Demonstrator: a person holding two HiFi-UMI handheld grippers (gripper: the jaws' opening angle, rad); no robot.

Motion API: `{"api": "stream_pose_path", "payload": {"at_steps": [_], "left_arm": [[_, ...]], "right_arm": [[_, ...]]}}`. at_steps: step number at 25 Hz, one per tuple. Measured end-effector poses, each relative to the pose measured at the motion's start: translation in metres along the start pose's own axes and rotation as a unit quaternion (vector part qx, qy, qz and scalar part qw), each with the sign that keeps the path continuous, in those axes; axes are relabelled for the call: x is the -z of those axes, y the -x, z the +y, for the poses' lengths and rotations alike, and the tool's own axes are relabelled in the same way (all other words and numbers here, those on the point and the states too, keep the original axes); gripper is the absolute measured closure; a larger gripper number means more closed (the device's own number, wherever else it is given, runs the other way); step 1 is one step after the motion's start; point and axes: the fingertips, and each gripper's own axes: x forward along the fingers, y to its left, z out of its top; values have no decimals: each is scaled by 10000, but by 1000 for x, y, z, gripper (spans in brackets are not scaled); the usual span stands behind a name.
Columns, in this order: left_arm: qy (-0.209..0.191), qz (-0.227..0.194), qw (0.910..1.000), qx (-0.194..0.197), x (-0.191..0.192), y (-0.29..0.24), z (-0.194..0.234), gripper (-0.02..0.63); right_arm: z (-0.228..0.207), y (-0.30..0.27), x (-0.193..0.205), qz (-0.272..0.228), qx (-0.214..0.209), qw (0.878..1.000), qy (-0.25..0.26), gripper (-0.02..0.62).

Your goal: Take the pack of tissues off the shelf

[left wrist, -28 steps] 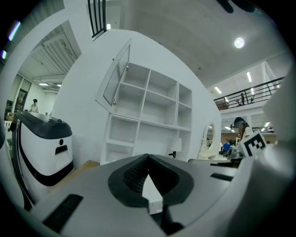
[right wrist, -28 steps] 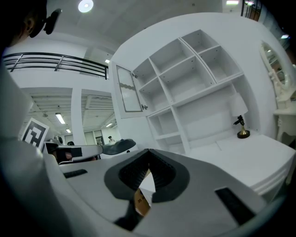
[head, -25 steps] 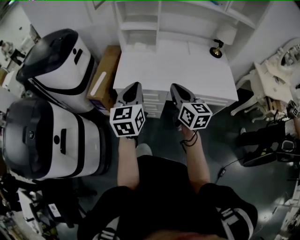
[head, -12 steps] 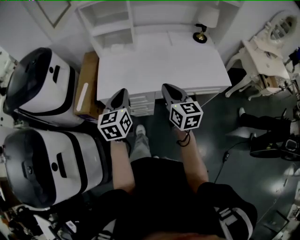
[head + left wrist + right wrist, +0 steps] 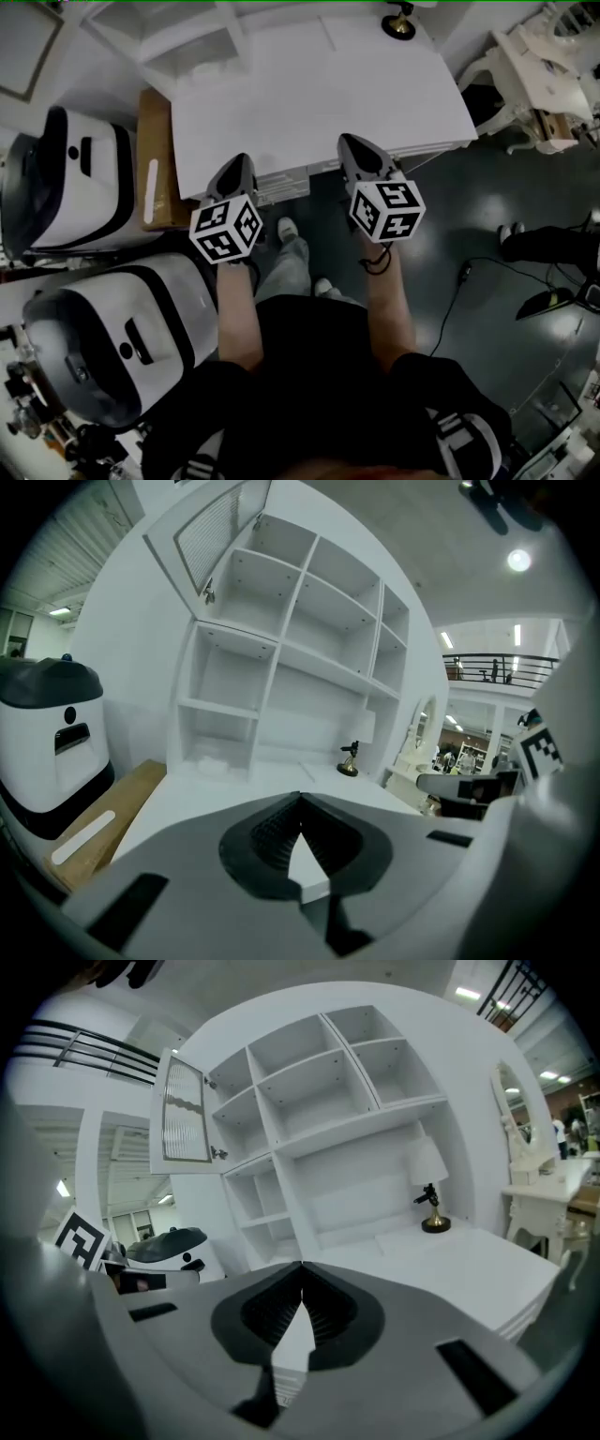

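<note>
In the left gripper view, a pale crumpled pack of tissues [image 5: 214,759] lies in the lowest left compartment of the white shelf unit [image 5: 281,667], at the back of the white desk [image 5: 309,94]. It is small and faint there. My left gripper [image 5: 240,161] and right gripper [image 5: 349,141] hover side by side over the desk's front edge, far short of the shelf. The left gripper [image 5: 300,799] has its jaws together with nothing between them. So does the right gripper [image 5: 302,1266]. The head view does not show the pack.
A small lamp with a brass base [image 5: 398,21] stands at the desk's back right. A cardboard box [image 5: 155,169] leans against the desk's left side, with two large white-and-black machines [image 5: 66,178] beyond. White chairs [image 5: 539,66] stand right. A cabinet door [image 5: 186,1115] hangs open at the shelf's upper left.
The desk and shelf have slid up and left in the head view as the person stepped closer. Both grippers stayed shut and level, now reaching over the desk's front edge.
</note>
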Motion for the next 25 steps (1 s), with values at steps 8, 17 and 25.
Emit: {"api": "stream_pose_path", "payload": {"at_steps": [8,17,25], "left_arm": [[29,163,9989,-432,11,-33,58,597],[117,117,9978,-642,-24,-68,117,597],[328,-267,9964,-731,-66,-76,159,597]], "right_arm": [[17,-84,47,514,-481,9970,-317,575],[43,-177,22,565,-822,9946,-302,575],[107,-229,-15,433,-1358,9897,156,575]]}}
